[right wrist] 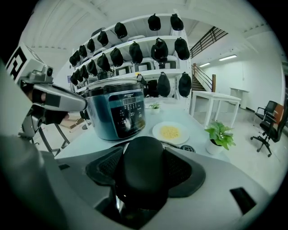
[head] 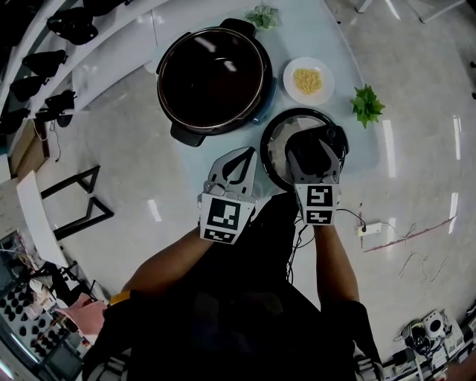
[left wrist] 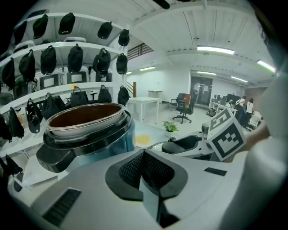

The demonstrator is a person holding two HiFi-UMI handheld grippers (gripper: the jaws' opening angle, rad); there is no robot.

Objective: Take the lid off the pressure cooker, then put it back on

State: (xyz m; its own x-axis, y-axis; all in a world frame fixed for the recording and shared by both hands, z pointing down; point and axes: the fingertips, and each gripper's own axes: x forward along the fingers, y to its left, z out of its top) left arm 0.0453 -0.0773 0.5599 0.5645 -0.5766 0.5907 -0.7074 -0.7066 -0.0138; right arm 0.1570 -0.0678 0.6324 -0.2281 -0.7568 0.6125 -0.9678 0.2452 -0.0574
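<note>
The open pressure cooker point(head: 212, 78) stands on the pale table point(head: 312, 37), its dark inner pot showing. Its round lid point(head: 274, 145) lies to the cooker's right, near the table's front edge; I cannot tell whether it rests on the table. My right gripper point(head: 315, 149) is shut on the lid's black handle point(right wrist: 141, 173), which fills the gap between its jaws. My left gripper point(head: 245, 155) hangs just left of the lid, shut, its pads pressed together with nothing between them. In the left gripper view the cooker point(left wrist: 85, 130) is at the left and the lid's handle point(left wrist: 182, 143) at the right.
A white plate of yellow food point(head: 308, 79) sits behind the lid. A small potted plant point(head: 367, 105) stands at the table's right edge, another point(head: 262, 15) behind the cooker. Shelves with black caps point(left wrist: 67, 54) line the left side.
</note>
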